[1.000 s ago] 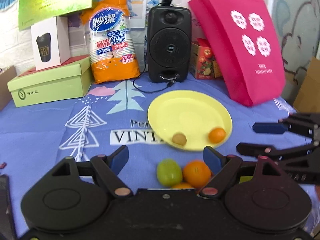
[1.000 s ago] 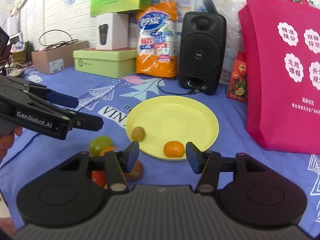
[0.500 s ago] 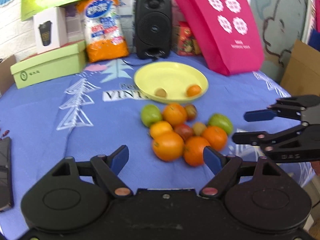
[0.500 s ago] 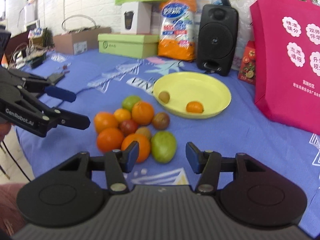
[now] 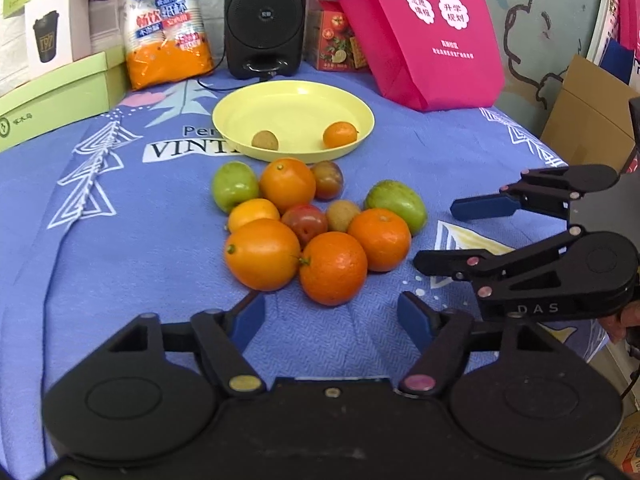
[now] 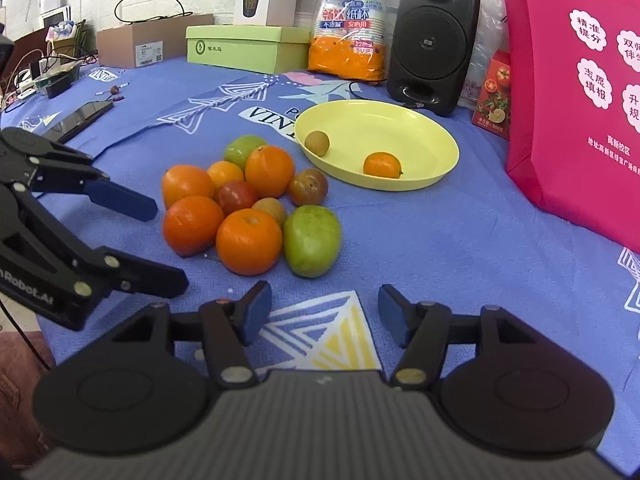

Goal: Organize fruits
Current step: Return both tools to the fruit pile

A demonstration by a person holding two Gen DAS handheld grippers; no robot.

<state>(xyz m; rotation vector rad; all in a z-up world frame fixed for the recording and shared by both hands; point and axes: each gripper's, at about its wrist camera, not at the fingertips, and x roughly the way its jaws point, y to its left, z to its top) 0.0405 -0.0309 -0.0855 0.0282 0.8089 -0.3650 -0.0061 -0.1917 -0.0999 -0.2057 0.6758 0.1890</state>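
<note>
— Fruit (image 5: 320, 224) is seen heaped in one tight cluster on the blue printed tablecloth (image 5: 120, 248), just in front of the round yellow plastic plate (image 5: 296, 108). How is it laid out?

— The cluster's long axis is run from the plate toward the cameras. An oblong green fruit (image 6: 313, 240) is set at the right edge, its long axis pointed roughly at the plate. A small orange citrus (image 5: 340, 135) and a small brown round fruit (image 5: 265, 140) are held in the plate, well apart.

— And the grippers?

— The left gripper (image 5: 331, 318) is held wide open over the cloth with nothing gripped, just short of the nearest oranges. The right gripper (image 6: 325, 312) is likewise spread and empty.

— Anything obscured?

— The hands are mostly cut off by the frame edges. The fruits in the middle of the pile are partly hidden by those in front.

— What is changed?

— Compared with half a second ago, the pile is seen nearer and lower in both views; the fruit itself is left unmoved.
</note>
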